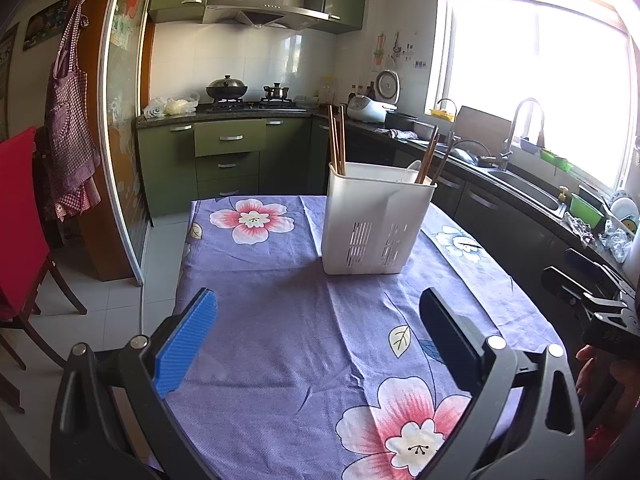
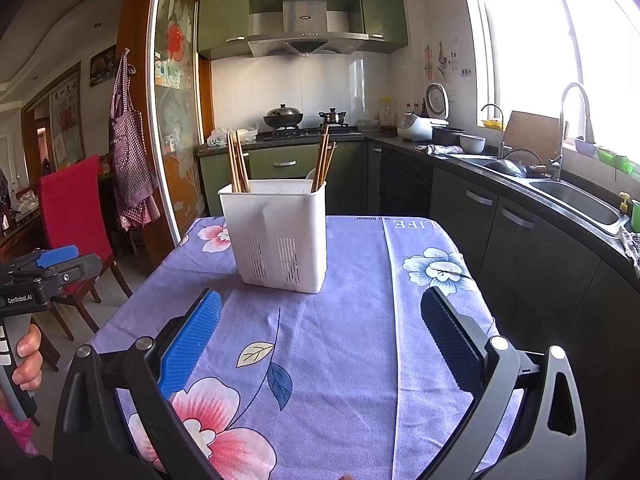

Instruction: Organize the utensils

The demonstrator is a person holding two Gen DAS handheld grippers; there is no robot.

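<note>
Item: white plastic utensil caddy with slotted lower walls [image 1: 374, 220], upright on the worktop covered by a lilac cloth printed with pink and blue flowers [image 1: 280, 320], toward the far end, well clear of both grippers. Contents, left compartment: a bundle of brown wooden chopsticks [image 1: 337, 140], standing nearly upright against the left wall. Contents, right compartment: a second bundle of brown wooden chopsticks [image 1: 430, 158], leaning out to the right, and beside them the pale handle of a white spoon [image 1: 412, 170], only its top showing. How the inside is divided cannot be seen beyond a central ridge on the front wall. Item: left gripper [image 1: 318, 318], blue ribbed pads spread wide, nothing between them, hovering over the near cloth and aimed at the caddy. Item: right gripper [image 2: 320, 316], likewise spread wide and empty, low over the cloth, the caddy ahead and slightly left. No loose utensil lies on the visible cloth, so the sorting looks largely finished, or else the next piece is out of view. Handling note: if regrouping is intended, approach a bundle from above, close on the sticks high on their shafts where they stand free of the rim, lift straight up to avoid tipping the light caddy, and steady its wall with the other gripper.
</note>
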